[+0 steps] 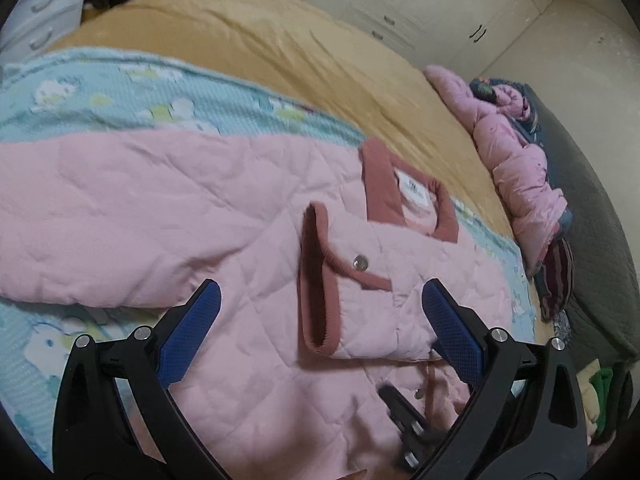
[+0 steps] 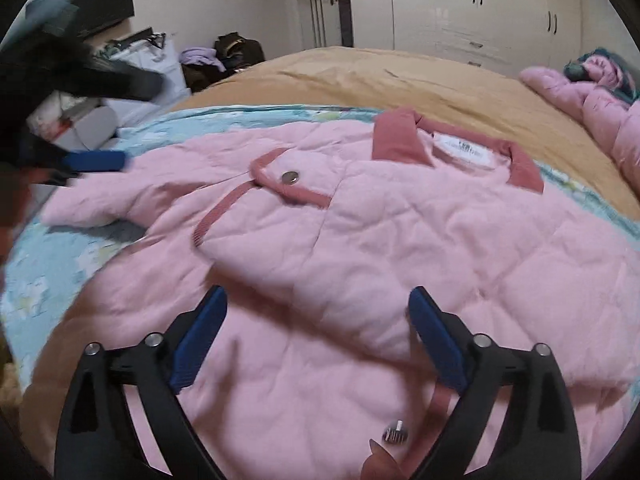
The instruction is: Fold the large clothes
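Pink quilted jacket (image 2: 360, 240) on the blue patterned blanket (image 1: 100, 92): one sleeve (image 2: 304, 216) folded across its chest, further folds remaining; left gripper (image 1: 320, 312) and right gripper (image 2: 316, 320) both spread, empty.

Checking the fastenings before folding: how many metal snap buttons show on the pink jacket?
2: one on the folded sleeve's cuff, one low on the pink jacket front. More may be hidden underneath.

left wrist: close, angled down | right wrist: close, angled down | shared: pink jacket (image 1: 248, 208) collar
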`<state>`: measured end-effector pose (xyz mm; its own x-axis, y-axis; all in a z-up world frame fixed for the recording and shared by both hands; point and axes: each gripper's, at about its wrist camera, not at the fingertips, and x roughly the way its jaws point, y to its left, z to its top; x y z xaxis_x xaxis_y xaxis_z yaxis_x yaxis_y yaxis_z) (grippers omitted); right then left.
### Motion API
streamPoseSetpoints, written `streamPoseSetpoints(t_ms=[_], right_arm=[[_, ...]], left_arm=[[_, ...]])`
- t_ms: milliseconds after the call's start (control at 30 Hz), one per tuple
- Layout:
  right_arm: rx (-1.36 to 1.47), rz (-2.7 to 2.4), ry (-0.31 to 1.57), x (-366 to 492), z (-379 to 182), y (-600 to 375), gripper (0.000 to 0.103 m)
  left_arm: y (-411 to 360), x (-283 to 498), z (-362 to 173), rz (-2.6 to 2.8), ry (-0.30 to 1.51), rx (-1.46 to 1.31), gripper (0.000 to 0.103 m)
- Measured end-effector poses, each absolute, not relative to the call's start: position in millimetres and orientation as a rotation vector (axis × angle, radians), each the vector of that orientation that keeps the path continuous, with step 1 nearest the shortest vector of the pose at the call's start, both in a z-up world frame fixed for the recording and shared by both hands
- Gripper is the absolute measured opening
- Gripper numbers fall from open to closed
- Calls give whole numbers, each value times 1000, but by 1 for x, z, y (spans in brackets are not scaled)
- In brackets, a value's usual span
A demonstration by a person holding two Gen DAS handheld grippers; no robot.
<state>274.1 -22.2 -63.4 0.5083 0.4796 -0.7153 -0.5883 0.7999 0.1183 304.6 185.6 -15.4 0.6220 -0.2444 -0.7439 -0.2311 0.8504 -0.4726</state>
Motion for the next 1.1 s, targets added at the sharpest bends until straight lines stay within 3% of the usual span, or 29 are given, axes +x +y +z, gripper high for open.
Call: streamPoseSetpoints(t_ms=[233, 300, 367, 433, 533, 600, 767, 1100], right_arm=[[-43, 574, 814, 258, -43, -89, 92], [-27, 537, 793, 256, -35, -112, 92], [-10, 500, 783, 256, -30, -130, 92], [9, 467, 782, 257, -29, -148, 92], [36, 417, 787, 261, -29, -173, 92], [43, 365, 794, 263, -26, -193, 91], [98, 209, 755, 292, -10, -247, 69], [32, 183, 837, 377, -22, -225, 66]], left_arm=[[167, 344, -54, -57, 968, -646, 94], [162, 354, -59, -59, 968, -640, 83], [153, 360, -60, -56, 975, -600, 47], [146, 363, -62, -44, 985, -553, 21], [142, 358, -54, -38, 938, -500, 3], [149, 346, -37, -81, 861, -539, 3], [158, 326, -10, -60, 764, -466, 3], [164, 337, -50, 9, 854, -424, 4]])
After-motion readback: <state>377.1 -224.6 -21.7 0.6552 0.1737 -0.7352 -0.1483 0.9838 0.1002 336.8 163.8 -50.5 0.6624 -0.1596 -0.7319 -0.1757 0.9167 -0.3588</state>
